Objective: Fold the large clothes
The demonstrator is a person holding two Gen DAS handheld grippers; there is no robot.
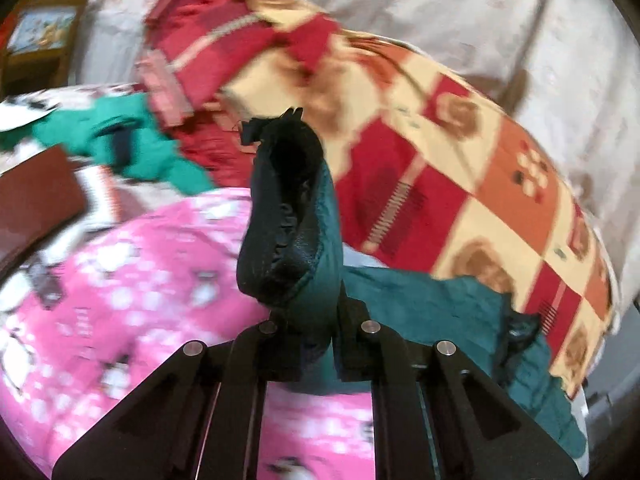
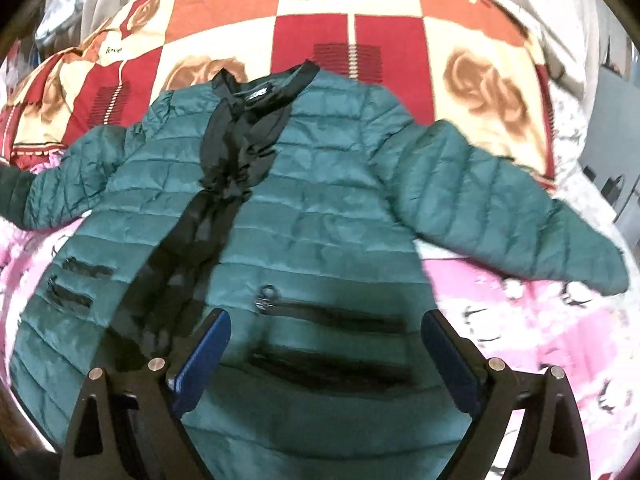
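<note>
Jacket [image 2: 312, 200] cuff in L gripper [image 1: 310, 332]

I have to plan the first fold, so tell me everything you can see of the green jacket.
The green jacket is a teal quilted puffer, shiny like nylon, with black lining along its open front and collar, and black zip pockets. It lies front up on the patterned bedspread and pink sheet, sleeves spread to both sides. The left tongs are shut on a cuff end, lifted. The right tongs hang open over the pockets.
</note>
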